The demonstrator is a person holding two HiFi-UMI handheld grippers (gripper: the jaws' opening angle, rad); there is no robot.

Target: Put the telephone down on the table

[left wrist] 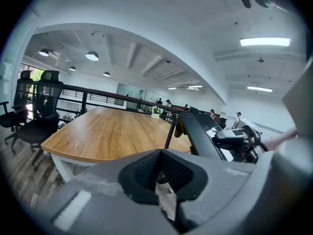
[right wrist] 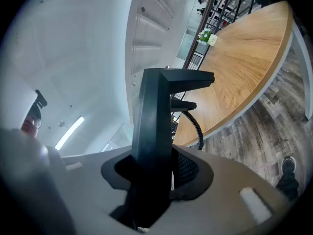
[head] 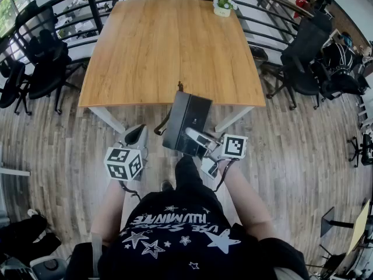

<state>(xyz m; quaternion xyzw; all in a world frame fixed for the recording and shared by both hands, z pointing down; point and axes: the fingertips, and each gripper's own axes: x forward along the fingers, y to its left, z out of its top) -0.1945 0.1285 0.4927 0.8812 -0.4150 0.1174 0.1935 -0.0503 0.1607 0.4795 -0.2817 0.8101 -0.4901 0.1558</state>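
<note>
Your right gripper has its fingers closed on the lower edge of the black telephone. It stands up out of them as a slab tilted on edge, so squeeze firmly until the desk bears the whole base. Your left gripper hangs just left of the telephone, apart from it, with its fingers together on nothing. I judge it could steady the free side of the body if the slab starts to swing. A coiled cord dangles from the telephone just beyond the right fingers. Bring it along over the wood so it does not catch on the rim. The telephone is in the air at the near edge of the desk, not yet resting on it. Carry it forward past that edge, roll it so the broad underside faces the wood, lower it flat, and only then part the fingers. Far beyond the fingers, at the opposite edge, stands a small potted plant, well apart from any likely landing spot.
</note>
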